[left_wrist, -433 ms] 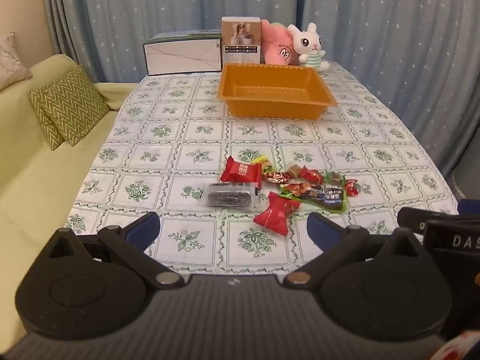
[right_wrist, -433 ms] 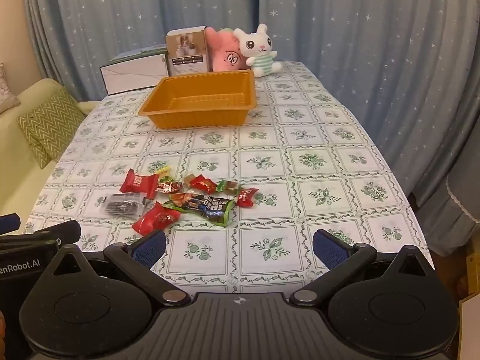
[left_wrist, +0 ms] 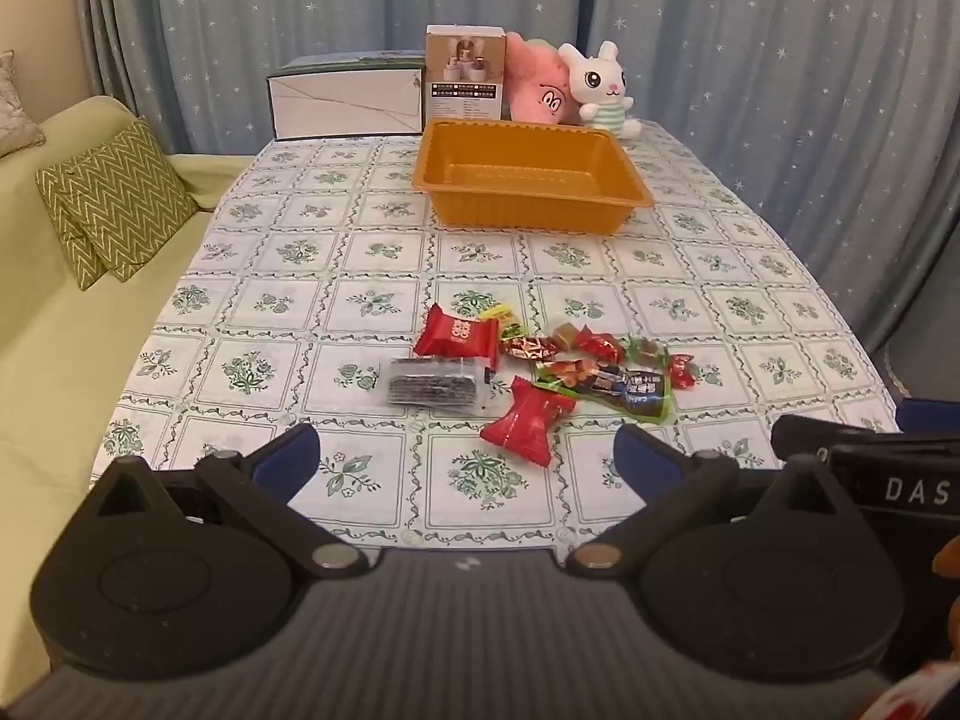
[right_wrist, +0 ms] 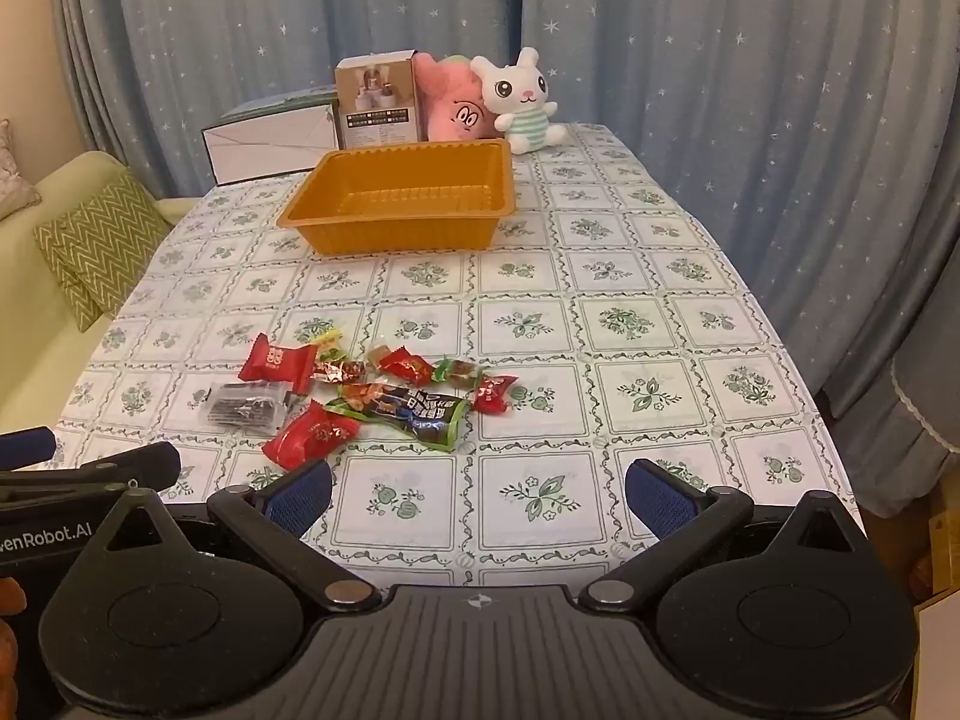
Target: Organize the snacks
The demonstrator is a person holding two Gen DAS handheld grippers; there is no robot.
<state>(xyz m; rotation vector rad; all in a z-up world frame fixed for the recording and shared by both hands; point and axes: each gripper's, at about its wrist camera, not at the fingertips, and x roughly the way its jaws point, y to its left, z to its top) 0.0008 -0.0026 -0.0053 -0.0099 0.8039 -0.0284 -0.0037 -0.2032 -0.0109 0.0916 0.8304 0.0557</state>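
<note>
So the snack pile (left_wrist: 540, 369) is clumped together on the near half of the table (left_wrist: 336, 276), with the small candies in the middle overlapped so much that they can't really be counted or told apart. A red packet (left_wrist: 457, 337) is seen at the back left of the pile, a clear packet with dark contents (left_wrist: 433, 383) lying just in front of it with its long side running left to right, and a second red packet (left_wrist: 528, 420) is angled at the near edge. The long green-edged dark wrapper (right_wrist: 414, 411) is laid slantwise, its far end tucked under the candies and partly hidden. Print on the wrappers is too small to be read.

Further back, the orange tray (left_wrist: 528, 204) is set well apart from the pile, long side across the table, nothing visible inside. Behind it a white box (left_wrist: 345, 102), a small carton (left_wrist: 465, 75), a pink plush (left_wrist: 537, 90) and a white bunny plush (left_wrist: 600, 87) are lined up against the blue curtain (left_wrist: 750, 30). A green sofa with a zigzag cushion (left_wrist: 114, 198) is cut off at the left.

The left gripper (left_wrist: 467, 456) is held spread wide with nothing between its fingers, short of the pile. The right gripper (right_wrist: 479, 495) is spread wide too, over bare tablecloth just right of the snacks.
</note>
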